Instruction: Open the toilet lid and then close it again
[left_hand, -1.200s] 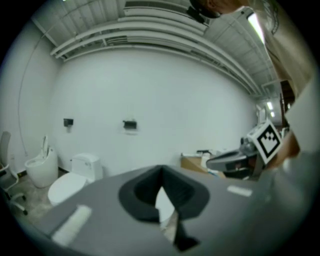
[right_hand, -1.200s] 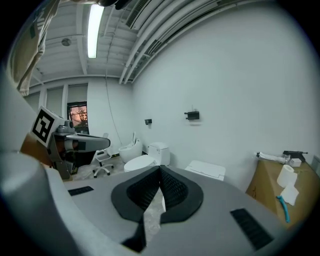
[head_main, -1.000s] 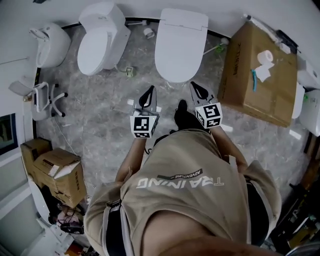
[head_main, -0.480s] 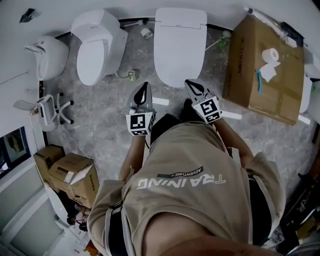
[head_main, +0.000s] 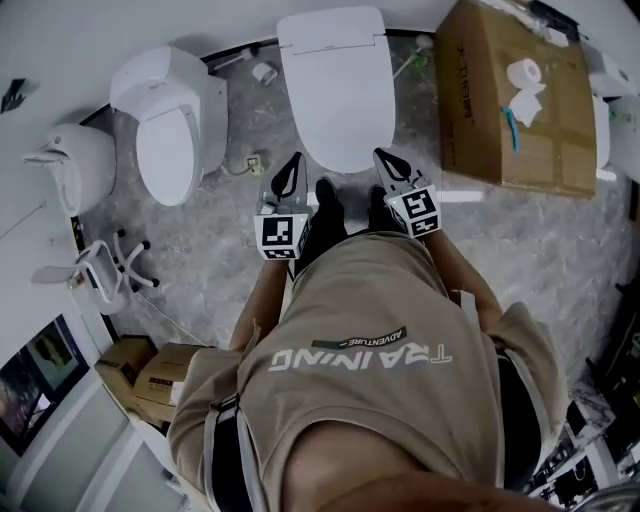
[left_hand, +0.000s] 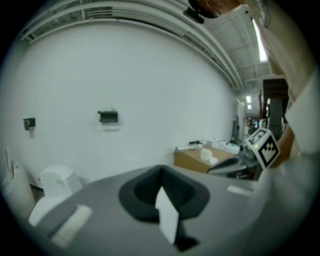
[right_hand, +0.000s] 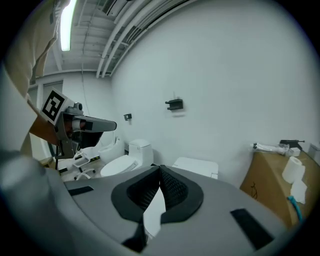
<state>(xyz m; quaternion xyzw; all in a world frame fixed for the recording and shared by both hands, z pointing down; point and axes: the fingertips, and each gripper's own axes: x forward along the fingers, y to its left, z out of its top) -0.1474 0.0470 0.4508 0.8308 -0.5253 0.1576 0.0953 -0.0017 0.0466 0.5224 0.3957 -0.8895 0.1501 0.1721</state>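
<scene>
The white toilet (head_main: 335, 85) stands against the far wall with its lid down; the right gripper view shows the flat lid (right_hand: 196, 166) just beyond the jaws. My left gripper (head_main: 293, 162) hovers at the bowl's front left edge, jaws together on nothing. My right gripper (head_main: 385, 157) is at the front right edge, also shut and empty. In the left gripper view the jaws (left_hand: 161, 171) meet at a point against the white wall. In the right gripper view the jaws (right_hand: 160, 169) meet likewise. Neither gripper touches the lid.
A second toilet (head_main: 170, 125) and another white fixture (head_main: 70, 165) stand to the left. A big cardboard box (head_main: 510, 100) with a paper roll (head_main: 522, 72) sits close on the right. A white frame (head_main: 105, 270) and cartons (head_main: 160, 375) lie at the lower left.
The person has stepped forward to the toilet. Both grippers have moved from the open floor up to the bowl's front edge, still shut.
</scene>
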